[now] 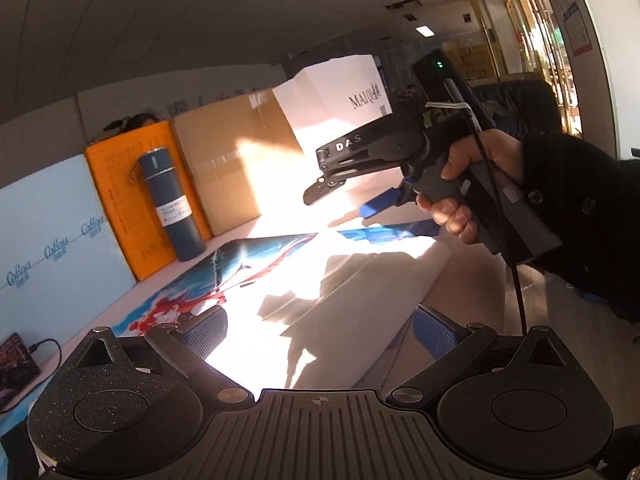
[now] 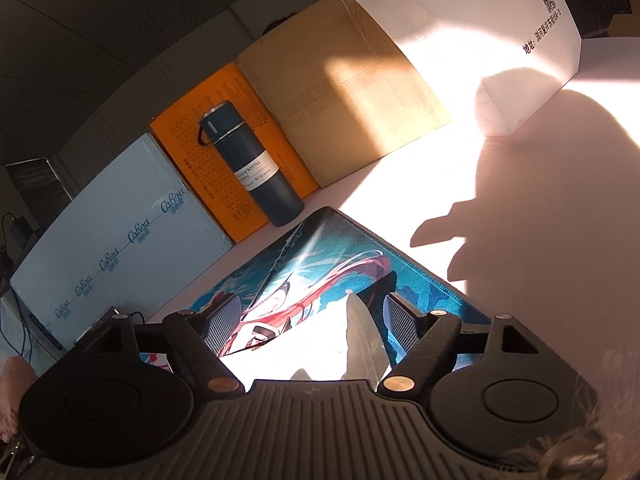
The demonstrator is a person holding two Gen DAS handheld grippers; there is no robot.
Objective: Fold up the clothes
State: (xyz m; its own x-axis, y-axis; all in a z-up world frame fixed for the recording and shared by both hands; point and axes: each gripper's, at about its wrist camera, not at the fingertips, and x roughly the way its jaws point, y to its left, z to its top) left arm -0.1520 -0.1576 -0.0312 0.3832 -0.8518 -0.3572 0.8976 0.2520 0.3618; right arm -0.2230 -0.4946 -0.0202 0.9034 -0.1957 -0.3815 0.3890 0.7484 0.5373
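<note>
A white garment [image 1: 360, 280] lies on the table in bright sun, partly on a teal printed mat [image 1: 248, 264]. My left gripper [image 1: 320, 332] hangs open just above its near part, with nothing between the blue pads [image 1: 204, 332]. A hand in a black sleeve holds my right gripper [image 1: 344, 200] above the cloth's far side. In the right wrist view, my right gripper [image 2: 314, 328] stands open. A raised fold of the white garment [image 2: 358, 336] sits between its fingers, closer to the right one, and neither pad presses on it.
A dark blue vacuum bottle [image 2: 250, 168] stands at the back of the table. Behind it are an orange box [image 2: 188, 136], a light blue box [image 2: 120, 216], a cardboard box [image 2: 340, 92] and a white box [image 2: 480, 20]. A small device with a cable [image 1: 16, 360] lies far left.
</note>
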